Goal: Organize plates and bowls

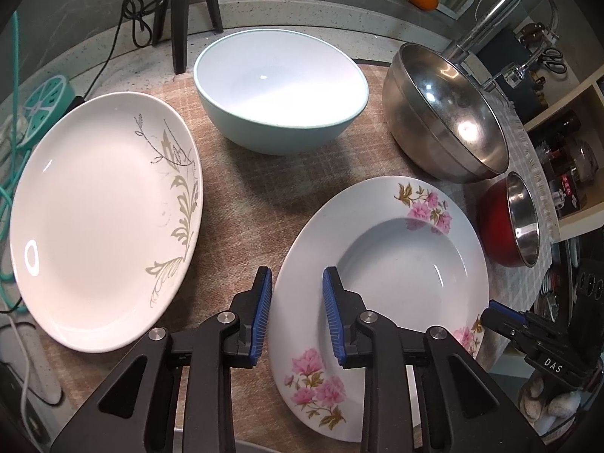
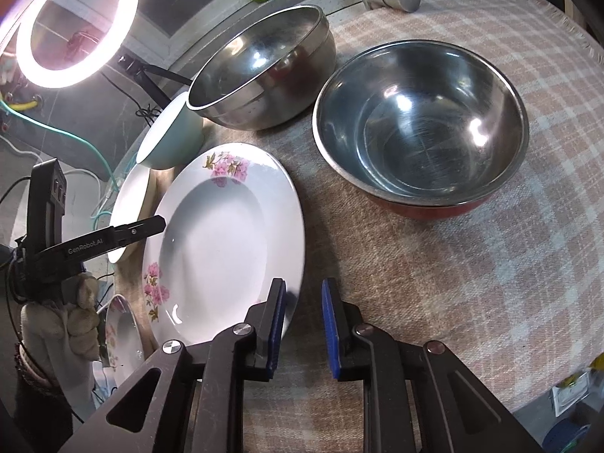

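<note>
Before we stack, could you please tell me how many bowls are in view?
3: pale blue bowl at the back, large steel bowl right of it, red-sided steel bowl nearer, far right. Others may be hidden.

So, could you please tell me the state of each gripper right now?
Left gripper: open, astride the pink-flowered plate rim.
Right gripper: open, at the same rim.

Plate (image 1: 377,264) right of plate (image 1: 102,219)
</note>
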Available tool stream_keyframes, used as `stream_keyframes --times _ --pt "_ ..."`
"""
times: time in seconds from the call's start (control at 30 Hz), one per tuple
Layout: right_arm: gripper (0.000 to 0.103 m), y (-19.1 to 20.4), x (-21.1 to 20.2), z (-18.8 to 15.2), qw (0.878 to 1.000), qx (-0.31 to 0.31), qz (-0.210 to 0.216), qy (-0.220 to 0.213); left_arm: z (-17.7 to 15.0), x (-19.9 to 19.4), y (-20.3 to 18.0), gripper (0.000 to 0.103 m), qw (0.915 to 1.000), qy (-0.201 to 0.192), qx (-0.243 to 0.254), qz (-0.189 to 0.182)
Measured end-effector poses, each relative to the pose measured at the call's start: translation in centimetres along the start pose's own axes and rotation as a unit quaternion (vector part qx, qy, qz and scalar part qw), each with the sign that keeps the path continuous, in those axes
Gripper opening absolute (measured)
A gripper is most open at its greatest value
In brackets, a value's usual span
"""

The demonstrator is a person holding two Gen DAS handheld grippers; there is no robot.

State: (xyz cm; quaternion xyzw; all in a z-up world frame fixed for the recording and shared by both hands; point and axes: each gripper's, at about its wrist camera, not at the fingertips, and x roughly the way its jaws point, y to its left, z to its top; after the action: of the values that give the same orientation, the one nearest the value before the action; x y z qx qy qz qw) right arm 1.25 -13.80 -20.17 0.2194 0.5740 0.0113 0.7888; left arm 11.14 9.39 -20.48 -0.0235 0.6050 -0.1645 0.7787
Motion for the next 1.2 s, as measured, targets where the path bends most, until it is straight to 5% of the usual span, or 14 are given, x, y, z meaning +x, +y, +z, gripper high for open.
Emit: stream_keyframes --times 1.2 --pt "0.014 -1.1 -0.9 -0.6 1.0 0.013 0.004 0.021 -1.6 -0.3 -0.8 0.024 0.9989 0.034 0.004 -0.031"
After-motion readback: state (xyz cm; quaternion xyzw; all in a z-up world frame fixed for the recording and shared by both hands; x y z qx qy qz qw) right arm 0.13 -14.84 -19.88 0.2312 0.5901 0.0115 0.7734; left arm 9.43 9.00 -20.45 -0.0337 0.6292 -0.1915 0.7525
